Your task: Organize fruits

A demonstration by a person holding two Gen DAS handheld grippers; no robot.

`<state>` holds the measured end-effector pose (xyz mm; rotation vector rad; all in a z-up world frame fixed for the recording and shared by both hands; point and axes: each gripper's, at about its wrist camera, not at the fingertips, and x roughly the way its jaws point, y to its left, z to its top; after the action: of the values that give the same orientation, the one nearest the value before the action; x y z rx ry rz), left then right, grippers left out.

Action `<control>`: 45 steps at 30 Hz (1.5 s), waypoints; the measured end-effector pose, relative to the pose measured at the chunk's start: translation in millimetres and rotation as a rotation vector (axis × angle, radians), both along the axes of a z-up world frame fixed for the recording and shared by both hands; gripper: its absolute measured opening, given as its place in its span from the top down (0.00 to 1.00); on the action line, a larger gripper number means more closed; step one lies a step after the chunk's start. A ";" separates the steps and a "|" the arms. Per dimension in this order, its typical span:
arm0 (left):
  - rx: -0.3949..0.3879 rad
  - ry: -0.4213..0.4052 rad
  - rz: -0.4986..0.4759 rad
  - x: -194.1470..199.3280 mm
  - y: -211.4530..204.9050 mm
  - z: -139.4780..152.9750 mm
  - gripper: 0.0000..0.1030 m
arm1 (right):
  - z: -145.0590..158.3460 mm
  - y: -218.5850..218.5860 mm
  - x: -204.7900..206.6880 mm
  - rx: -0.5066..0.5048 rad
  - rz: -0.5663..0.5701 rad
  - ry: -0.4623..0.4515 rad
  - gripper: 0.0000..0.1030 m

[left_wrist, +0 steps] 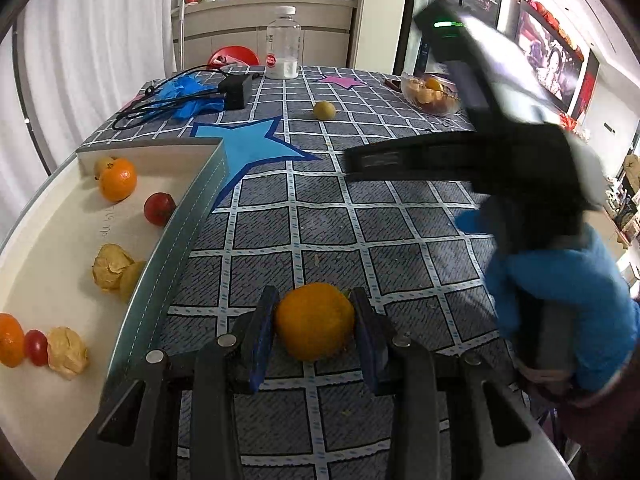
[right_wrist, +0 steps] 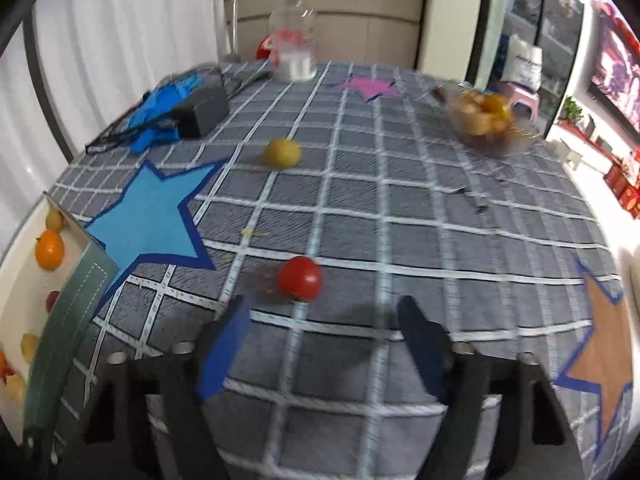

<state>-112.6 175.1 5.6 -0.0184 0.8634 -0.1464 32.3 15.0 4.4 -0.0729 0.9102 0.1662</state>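
My left gripper [left_wrist: 316, 322] is shut on an orange [left_wrist: 314, 326], its blue pads [left_wrist: 262, 336] pressing both sides, just right of the box wall [left_wrist: 176, 240]. Inside the white box lie another orange [left_wrist: 118, 180], a red tomato [left_wrist: 159, 209] and papery husked fruits [left_wrist: 112, 266]. In the right wrist view my right gripper [right_wrist: 320, 336] stands open over the checked cloth. A red tomato [right_wrist: 300, 278] sits just beyond its fingertips, not between them. A yellow fruit [right_wrist: 282, 153] lies farther back, mid-table.
A glass bowl [right_wrist: 516, 142] of fruit stands at the back right. A plastic bottle [left_wrist: 283, 44], a black adapter [left_wrist: 236, 90] with cables and a blue bag [left_wrist: 188, 92] sit at the back. A blue-gloved hand [left_wrist: 560, 280] holds the blurred right tool.
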 end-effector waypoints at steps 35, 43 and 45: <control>0.047 0.000 0.000 -0.1 -6.5 -1.1 0.62 | -5.2 -117.9 -124.5 0.399 -0.133 -0.054 0.78; 0.055 0.000 0.000 -0.3 -8.0 -1.3 0.62 | -5.4 -119.8 -128.6 0.413 -0.133 -0.057 0.78; 0.057 0.000 0.000 -0.2 -8.0 -1.4 0.62 | -5.3 -119.8 -129.0 0.414 -0.132 -0.057 0.78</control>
<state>-112.9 167.2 4.2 0.0347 0.8669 -0.1219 -96.7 -104.7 -0.9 0.3638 0.8057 0.2254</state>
